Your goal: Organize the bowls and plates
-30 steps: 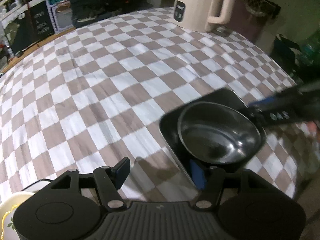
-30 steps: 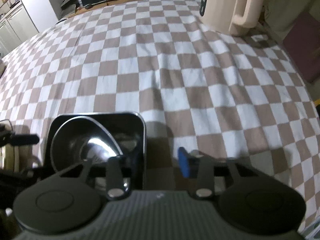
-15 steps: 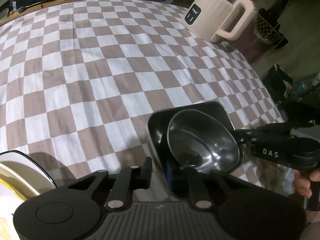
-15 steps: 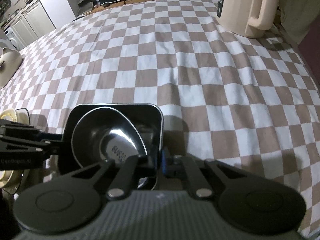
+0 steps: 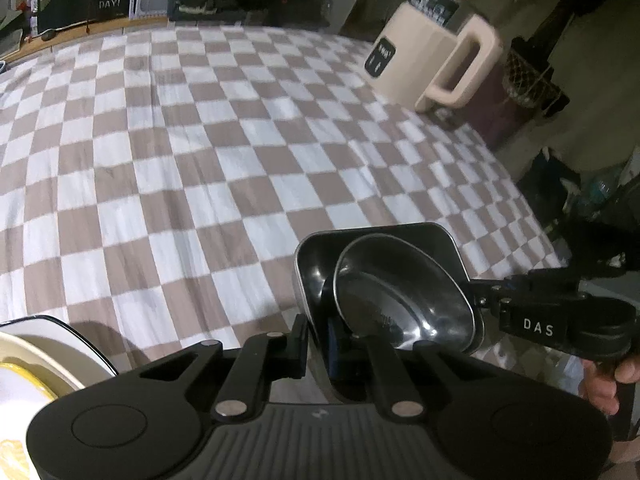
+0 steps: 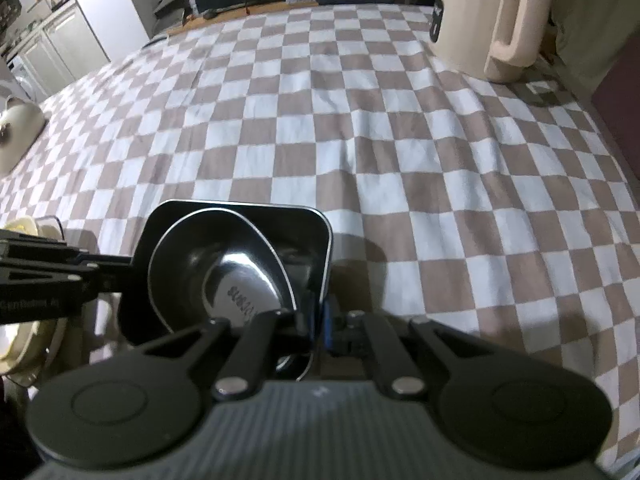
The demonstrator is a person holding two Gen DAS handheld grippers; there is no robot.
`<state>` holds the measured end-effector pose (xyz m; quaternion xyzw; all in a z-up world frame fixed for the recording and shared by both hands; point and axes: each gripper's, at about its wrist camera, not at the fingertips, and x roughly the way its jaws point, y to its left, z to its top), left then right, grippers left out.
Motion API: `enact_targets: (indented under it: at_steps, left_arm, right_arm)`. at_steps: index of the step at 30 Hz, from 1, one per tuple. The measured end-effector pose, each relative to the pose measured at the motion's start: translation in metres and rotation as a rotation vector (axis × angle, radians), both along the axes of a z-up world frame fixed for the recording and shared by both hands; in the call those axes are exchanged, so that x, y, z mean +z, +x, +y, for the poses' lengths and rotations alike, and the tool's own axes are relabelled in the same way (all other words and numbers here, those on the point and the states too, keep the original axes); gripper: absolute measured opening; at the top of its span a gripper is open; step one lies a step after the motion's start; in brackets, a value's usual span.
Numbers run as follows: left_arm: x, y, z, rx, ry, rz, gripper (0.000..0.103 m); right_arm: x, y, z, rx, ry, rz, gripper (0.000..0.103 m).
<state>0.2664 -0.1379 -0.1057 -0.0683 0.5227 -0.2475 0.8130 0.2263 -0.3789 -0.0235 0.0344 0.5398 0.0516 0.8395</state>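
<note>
A square black dish holds a round steel bowl, tilted inside it, above the checked tablecloth. My left gripper is shut on the dish's near left rim. My right gripper is shut on the opposite rim of the same dish, with the steel bowl inside. In the left wrist view the right gripper reaches in from the right. A white plate with a dark rim and yellow dishes sits at the lower left.
A cream electric kettle stands at the table's far right corner; it also shows in the right wrist view. A cream lidded pot sits at the left edge. The table's right edge drops off to the floor.
Both grippers went from open to shut on the black dish's rims. The dish with the bowl has risen slightly off the cloth, and the bowl has tilted more inside it.
</note>
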Motion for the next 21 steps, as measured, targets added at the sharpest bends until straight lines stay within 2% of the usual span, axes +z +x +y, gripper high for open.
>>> enact_targets:
  at_steps: [4, 9, 15, 21]
  left_arm:
    - [0.013, -0.002, 0.013, 0.028, -0.042, -0.018, 0.009]
    - [0.041, -0.009, 0.030, 0.063, -0.094, -0.088, 0.009]
    - [0.068, -0.020, 0.056, 0.116, -0.201, -0.139, 0.009]
    - [0.090, -0.035, 0.085, 0.154, -0.241, -0.195, 0.009]
  right_arm:
    - [0.018, -0.006, -0.004, -0.028, 0.073, -0.065, 0.006]
    - [0.041, -0.016, -0.002, -0.043, 0.118, -0.149, 0.006]
    - [0.060, -0.026, -0.003, -0.058, 0.191, -0.224, 0.006]
    - [0.076, -0.030, 0.008, -0.046, 0.261, -0.286, 0.007]
